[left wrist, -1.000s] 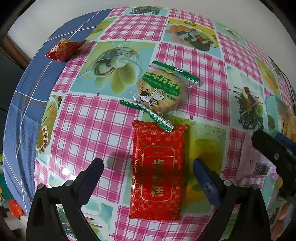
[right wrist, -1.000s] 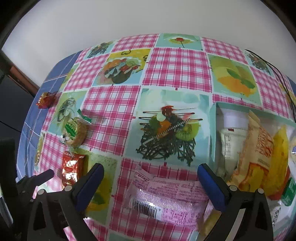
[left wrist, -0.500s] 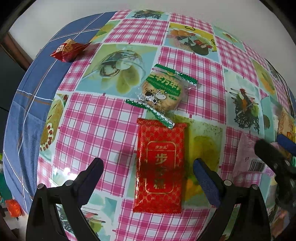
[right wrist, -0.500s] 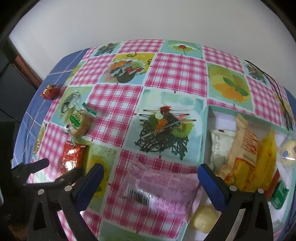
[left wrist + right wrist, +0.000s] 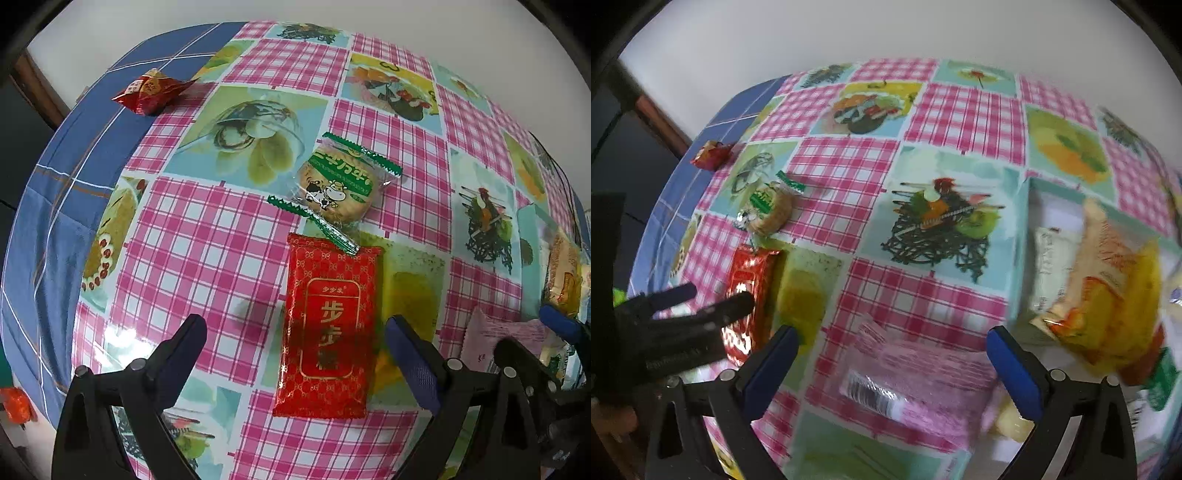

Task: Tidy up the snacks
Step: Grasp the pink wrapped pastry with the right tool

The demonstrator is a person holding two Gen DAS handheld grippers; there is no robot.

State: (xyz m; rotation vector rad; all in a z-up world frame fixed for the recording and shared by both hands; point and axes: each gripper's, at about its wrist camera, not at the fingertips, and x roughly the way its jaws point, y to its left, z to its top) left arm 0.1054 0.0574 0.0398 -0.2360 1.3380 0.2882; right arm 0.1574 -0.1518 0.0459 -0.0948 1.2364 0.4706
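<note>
Snacks lie scattered over the surface [image 5: 207, 236], which wears a pink checked cloth with food pictures, and more are gathered in a pale teal box [image 5: 1021, 236] at its right side. That box holds several packets, among them a yellow and orange bag [image 5: 1115, 295] and a white packet [image 5: 1051, 266]. Just left of the box, a pink packet [image 5: 916, 373] with a barcode lies flat between the wide-open jaws of the right gripper [image 5: 890, 369], not held, and blurred in that view. The left gripper [image 5: 295, 354] hangs over a red packet [image 5: 327, 325] with gold characters; its jaws are wide apart too, one on each side of the packet, clear of it. Beyond the red packet, overlapping its far edge, lies a round biscuit [image 5: 338, 186] in a clear wrapper with green trim and a cow drawing. Well apart, at the far left edge on the blue border, sits a small red snack bag [image 5: 147, 90].
</note>
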